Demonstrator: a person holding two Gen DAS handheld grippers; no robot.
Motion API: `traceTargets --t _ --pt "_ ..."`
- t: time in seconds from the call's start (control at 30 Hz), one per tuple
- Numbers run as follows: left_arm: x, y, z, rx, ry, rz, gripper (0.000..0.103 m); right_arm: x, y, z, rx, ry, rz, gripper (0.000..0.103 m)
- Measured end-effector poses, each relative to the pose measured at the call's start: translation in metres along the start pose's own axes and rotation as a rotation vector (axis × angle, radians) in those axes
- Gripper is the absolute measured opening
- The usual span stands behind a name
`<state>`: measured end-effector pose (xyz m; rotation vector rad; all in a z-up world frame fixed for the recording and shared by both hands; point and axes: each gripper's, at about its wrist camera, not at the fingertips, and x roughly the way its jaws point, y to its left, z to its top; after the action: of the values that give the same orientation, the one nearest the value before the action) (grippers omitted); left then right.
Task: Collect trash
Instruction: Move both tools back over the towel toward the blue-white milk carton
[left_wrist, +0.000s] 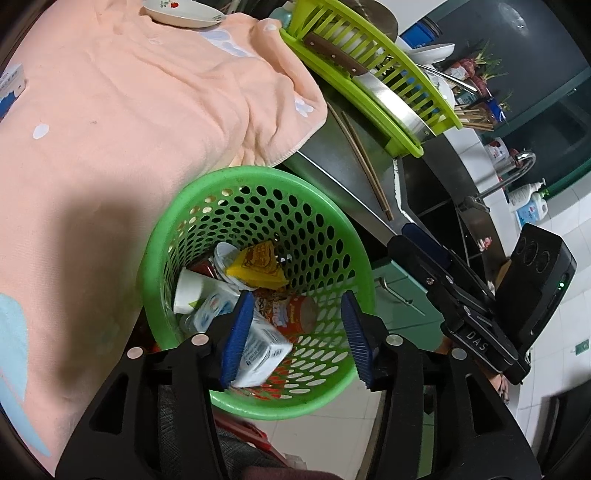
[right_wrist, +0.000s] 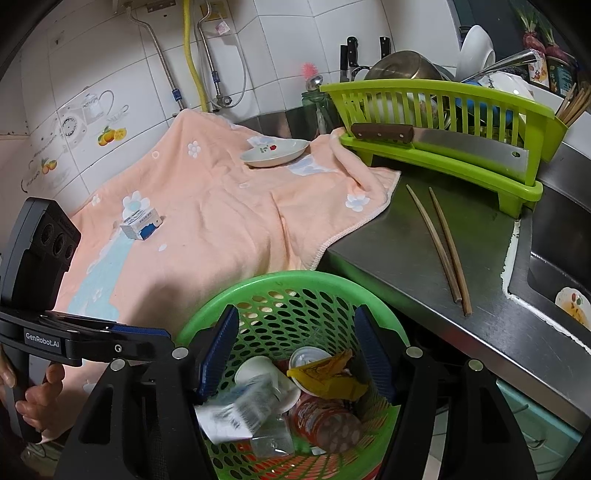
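Down in the green perforated basket (left_wrist: 258, 206) sits the collected trash: a white paper cup (left_wrist: 188, 291), a yellow wrapper (left_wrist: 258, 267), a red printed wrapper (left_wrist: 295, 314) and a white carton (left_wrist: 260, 350). In the right wrist view the carton (right_wrist: 236, 413) looks blurred. The basket (right_wrist: 295, 288) is just beside the counter edge, below the rim of the peach towel (right_wrist: 207, 221).

Over the basket's mouth the left hand-held gripper (left_wrist: 293, 336) hangs with its blue pads spread wide; the carton lies against the inner face of one pad, though I cannot tell if they touch. The right hand-held gripper (right_wrist: 295, 350) is likewise spread apart above the trash and holds nothing.

On the towel a small blue-and-white carton (right_wrist: 140, 223) stands well apart from the basket, and a shallow white dish (right_wrist: 275, 153) rests farther back. Two chopsticks (right_wrist: 443, 247) lie on the bare steel counter (right_wrist: 388, 251) beside the towel. Behind them a lime dish rack (right_wrist: 436, 122) holds a cleaver (right_wrist: 443, 142) along its front, with bowls and a pot stacked inside.
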<state>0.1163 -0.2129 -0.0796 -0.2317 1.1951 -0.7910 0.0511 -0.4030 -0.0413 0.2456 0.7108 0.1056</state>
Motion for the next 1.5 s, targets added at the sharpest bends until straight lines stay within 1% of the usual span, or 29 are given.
traceTargets --t 0.1,0.33,0.43,0.53,0.67,0.77,0.83,1.07,1.5 --pt "0.0 0.001 0.0 -0.004 -0.001 0.002 0.053 0.0 0.001 0.001 -0.001 0.0 0.001 0.064" --pt "-0.006 0.005 0.0 -0.017 -0.014 0.027 0.062 0.002 0.005 0.003 -0.007 0.002 0.005 0.067" --pt "-0.01 0.009 0.0 -0.024 -0.025 0.041 0.066 0.004 0.007 0.004 -0.011 0.0 0.008 0.072" --pt "-0.018 0.015 0.001 -0.042 -0.043 0.059 0.071 0.005 0.01 0.006 -0.016 0.0 0.014 0.073" --pt "-0.032 0.028 0.002 -0.057 -0.076 0.093 0.075 0.009 0.017 0.01 -0.03 0.003 0.027 0.075" --pt "-0.044 0.041 0.003 -0.073 -0.1 0.115 0.077 0.014 0.025 0.014 -0.048 0.007 0.04 0.079" --pt "-0.052 0.049 0.003 -0.089 -0.116 0.13 0.079 0.017 0.03 0.016 -0.061 0.012 0.05 0.079" --pt "-0.084 0.084 0.003 -0.13 -0.168 0.211 0.081 0.034 0.058 0.026 -0.116 0.026 0.097 0.083" --pt "-0.133 0.131 0.007 -0.164 -0.254 0.356 0.084 0.075 0.124 0.048 -0.223 0.069 0.179 0.085"
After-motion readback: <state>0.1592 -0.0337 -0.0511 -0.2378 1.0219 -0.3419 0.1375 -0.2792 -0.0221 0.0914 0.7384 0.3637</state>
